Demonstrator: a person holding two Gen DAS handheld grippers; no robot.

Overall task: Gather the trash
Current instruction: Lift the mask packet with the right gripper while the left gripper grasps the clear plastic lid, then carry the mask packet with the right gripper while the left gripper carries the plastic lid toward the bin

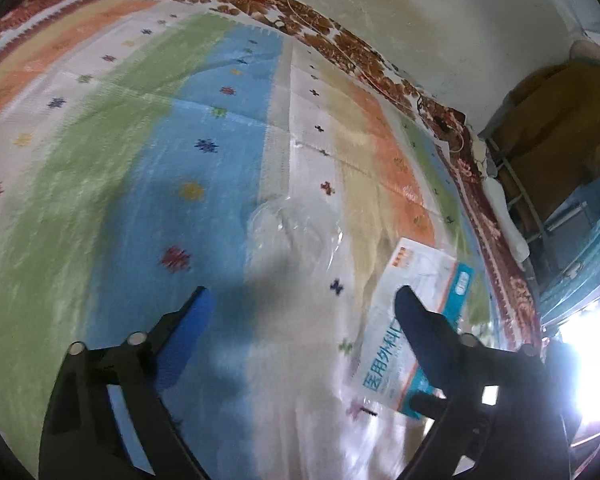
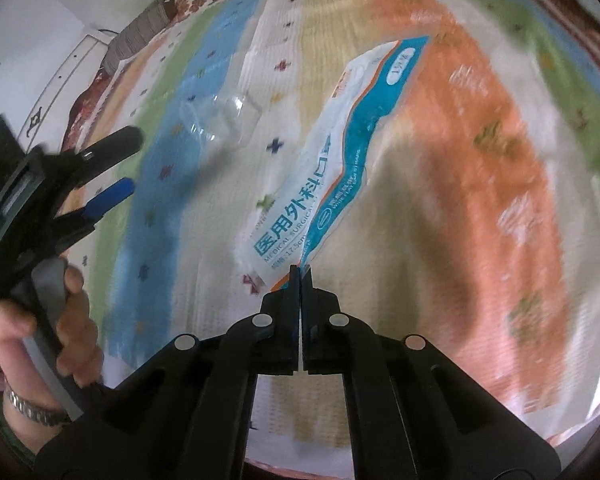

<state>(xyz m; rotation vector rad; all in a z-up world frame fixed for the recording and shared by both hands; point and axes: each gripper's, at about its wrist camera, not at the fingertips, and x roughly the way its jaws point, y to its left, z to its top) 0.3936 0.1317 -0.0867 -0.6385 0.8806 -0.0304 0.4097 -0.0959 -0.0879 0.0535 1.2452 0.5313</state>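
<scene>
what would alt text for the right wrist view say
The right gripper, jaws shut, pinches a corner of a white and teal mask packet over a striped mat. A clear plastic wrapper lies beyond, with the open left gripper at left.

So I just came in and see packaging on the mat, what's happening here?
A person is collecting trash off a striped mat with a tool in each hand. The right tool is shut on a corner of the surgical mask packet. The left tool is open and holds nothing, above a clear plastic wrapper that lies on the mat.
</scene>
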